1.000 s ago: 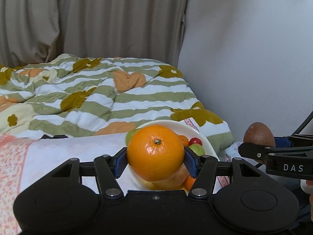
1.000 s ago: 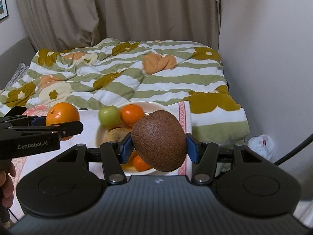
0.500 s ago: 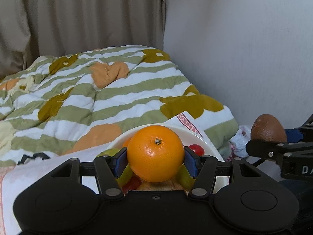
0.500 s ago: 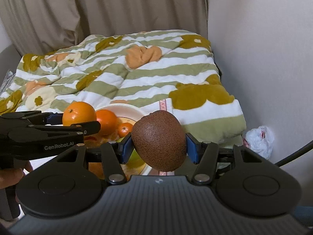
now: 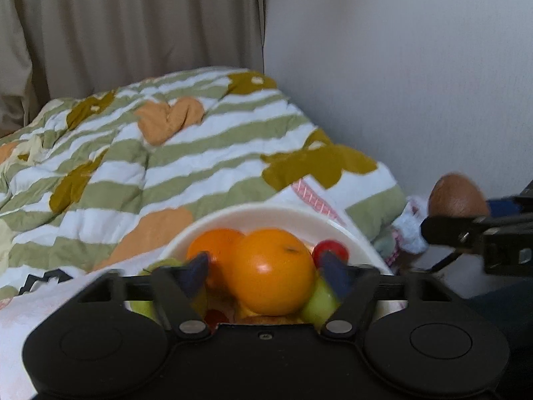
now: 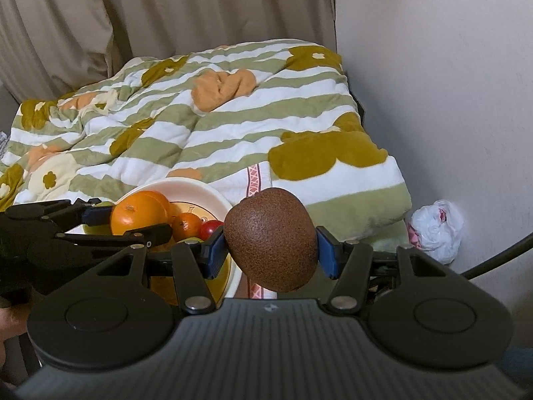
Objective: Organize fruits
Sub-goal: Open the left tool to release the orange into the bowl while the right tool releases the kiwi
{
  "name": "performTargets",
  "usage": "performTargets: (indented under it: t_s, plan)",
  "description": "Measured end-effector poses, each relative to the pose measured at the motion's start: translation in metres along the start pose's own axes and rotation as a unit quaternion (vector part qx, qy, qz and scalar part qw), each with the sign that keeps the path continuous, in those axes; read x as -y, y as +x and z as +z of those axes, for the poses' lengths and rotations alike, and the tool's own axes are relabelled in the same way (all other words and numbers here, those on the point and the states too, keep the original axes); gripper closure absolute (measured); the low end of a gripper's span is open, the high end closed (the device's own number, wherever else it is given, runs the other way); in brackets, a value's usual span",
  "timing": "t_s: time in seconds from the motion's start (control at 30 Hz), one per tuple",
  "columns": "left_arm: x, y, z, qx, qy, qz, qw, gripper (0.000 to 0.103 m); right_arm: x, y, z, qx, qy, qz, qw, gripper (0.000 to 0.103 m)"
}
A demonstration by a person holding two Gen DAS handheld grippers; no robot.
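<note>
My left gripper [image 5: 266, 268] hangs over the white bowl [image 5: 266, 211], its jaws opening. The large orange [image 5: 271, 276] lies between the blue pads, which stand clear of it, and it rests on the fruit piled in the bowl. That pile includes a second orange [image 5: 213, 246], a cherry tomato [image 5: 329, 248] and green fruit [image 5: 316, 300]. My right gripper [image 6: 269, 250] is shut on a brown kiwi [image 6: 271, 240], held just right of the bowl's rim [image 6: 200, 186]. The kiwi [image 5: 456, 195] also shows at the right edge of the left wrist view.
The bowl stands on a white cloth at the foot of a green-striped quilt [image 6: 233, 126]. A plain wall runs close on the right, with a white plastic bag [image 6: 436, 226] on the floor beside it. Curtains hang behind the bed.
The left jaws have spread off the orange, which has dropped onto the fruit in the bowl. Both grippers came down closer to the bowl. The right one keeps its grip on the kiwi.
</note>
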State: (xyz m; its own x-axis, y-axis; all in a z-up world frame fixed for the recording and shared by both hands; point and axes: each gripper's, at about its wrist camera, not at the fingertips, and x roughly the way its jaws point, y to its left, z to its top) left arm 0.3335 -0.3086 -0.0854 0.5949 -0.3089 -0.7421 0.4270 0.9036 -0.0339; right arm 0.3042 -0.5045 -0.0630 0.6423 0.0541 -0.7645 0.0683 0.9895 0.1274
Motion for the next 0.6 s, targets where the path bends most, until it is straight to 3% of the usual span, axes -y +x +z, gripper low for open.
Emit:
performTargets:
  t_s: [0.03,0.37,0.6]
  plan:
    - [0.0,-0.004,0.001,0.009,-0.003,0.0,1.0,0.007,0.0,0.0,0.0,0.0,0.001,0.0,1.0,0.032]
    - [-0.023,-0.047,-0.009,0.028,-0.053,0.012,0.9981,0.006,-0.01,-0.004,-0.004,-0.001,0.002,0.022,1.0,0.032]
    - [-0.048,-0.08,-0.032,0.035,-0.099,0.032,0.994,0.005,-0.039,-0.001,-0.022,0.014,-0.012,0.046,0.999,0.032]
